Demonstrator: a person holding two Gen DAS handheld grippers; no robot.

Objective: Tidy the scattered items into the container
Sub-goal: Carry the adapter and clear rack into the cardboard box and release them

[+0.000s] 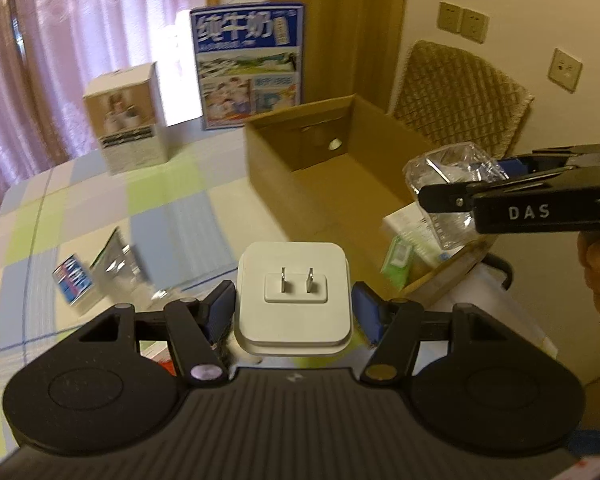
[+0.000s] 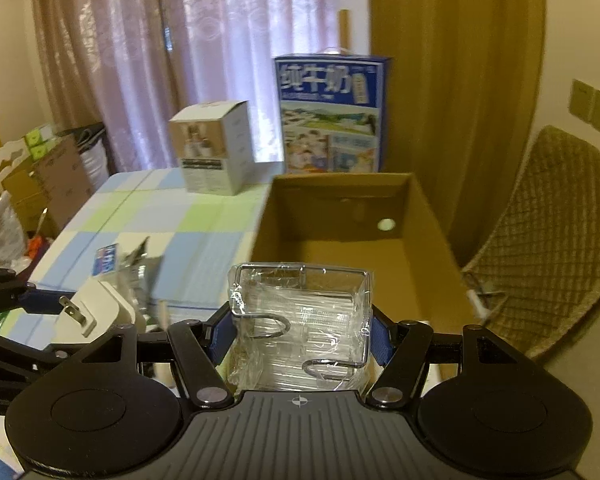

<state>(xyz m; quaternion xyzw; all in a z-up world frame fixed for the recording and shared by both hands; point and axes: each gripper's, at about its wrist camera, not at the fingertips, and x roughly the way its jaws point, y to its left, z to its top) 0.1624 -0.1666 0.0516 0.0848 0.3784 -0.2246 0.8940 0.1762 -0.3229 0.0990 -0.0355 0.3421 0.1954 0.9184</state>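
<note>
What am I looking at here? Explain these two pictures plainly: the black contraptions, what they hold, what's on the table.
No robot: a person holds two hand grippers, each with a camera looking along its fingers. The left gripper grips a white plug; the right gripper grips a clear plastic-wrapped box, seen again at the right of the left view. On the checked table stand an open cardboard box, a milk carton, a small white box and a foil packet.

The white charger point(image 1: 294, 296) sits clamped between the left gripper's point(image 1: 294, 312) fingers, prongs facing forward. The clear plastic box point(image 2: 300, 328) is pinched in the right gripper point(image 2: 302, 336), over the near end of the open cardboard box point(image 2: 340, 248) ahead.
</note>
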